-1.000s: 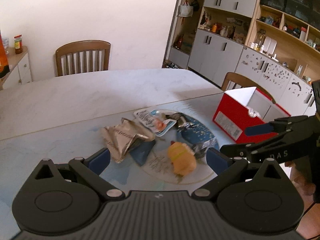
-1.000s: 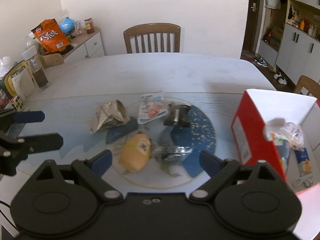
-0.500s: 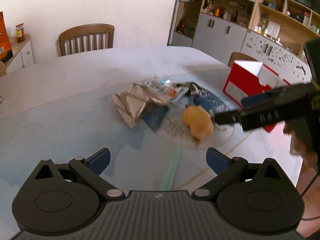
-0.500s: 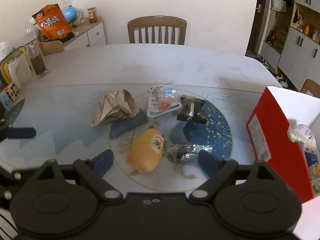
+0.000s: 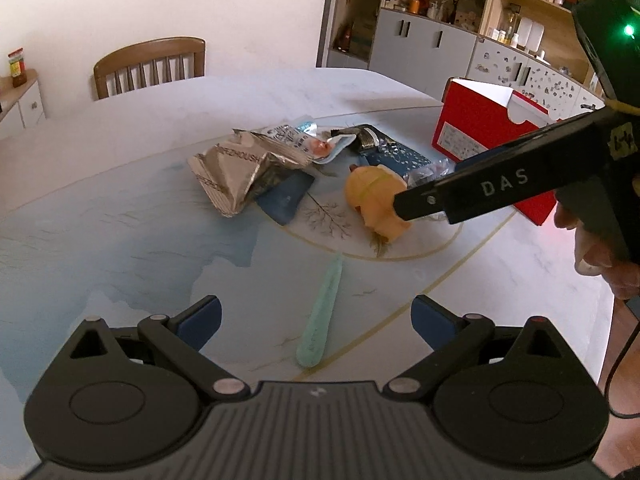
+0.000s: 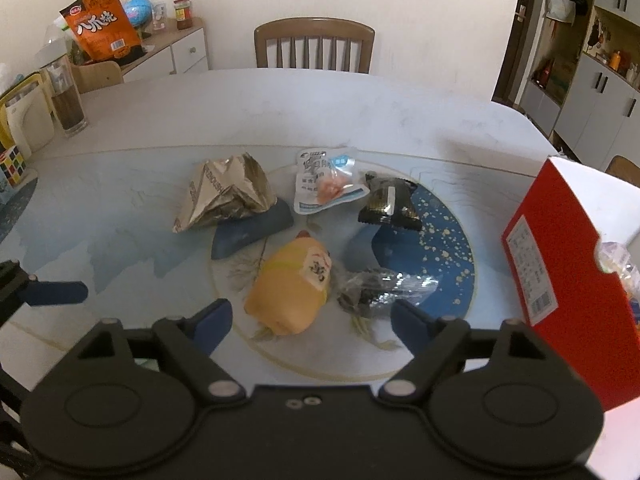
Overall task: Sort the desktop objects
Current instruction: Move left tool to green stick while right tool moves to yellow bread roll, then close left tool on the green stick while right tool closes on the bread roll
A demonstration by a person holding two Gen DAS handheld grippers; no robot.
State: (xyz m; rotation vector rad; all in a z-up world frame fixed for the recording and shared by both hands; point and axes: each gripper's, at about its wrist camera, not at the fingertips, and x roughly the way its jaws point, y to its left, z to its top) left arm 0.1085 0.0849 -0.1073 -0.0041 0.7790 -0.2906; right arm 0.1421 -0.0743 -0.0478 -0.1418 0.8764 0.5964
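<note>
Your right gripper [image 6: 311,318] hangs low over the counter [image 6: 280,112], its blue pads spread apart and just now closing a little, with the near end of the yellow squeeze toy [image 6: 294,288] between them but not pressed by either pad. The clear wrapper [image 6: 384,286] lies just beside the toy, on its right in the right wrist view, and touches it. Farther back lie the crumpled silver bag [image 6: 224,196], the white snack packet [image 6: 326,182] and the dark packet [image 6: 390,204], all on the printed round pattern or at its edge. The red box [image 6: 560,264] stands open at the right edge of the counter, with some wrapped items inside. Your left gripper [image 5: 316,314] is also spread apart and holds nothing; it points at bare counter in front of the group, well apart from the silver bag [image 5: 240,168]. In the left wrist view one finger of your right gripper [image 5: 480,190] crosses in front of the toy [image 5: 376,196], and your hand [image 5: 600,256] grips its handle at the right. A wooden chair [image 6: 314,44] stands at the far side.
</note>
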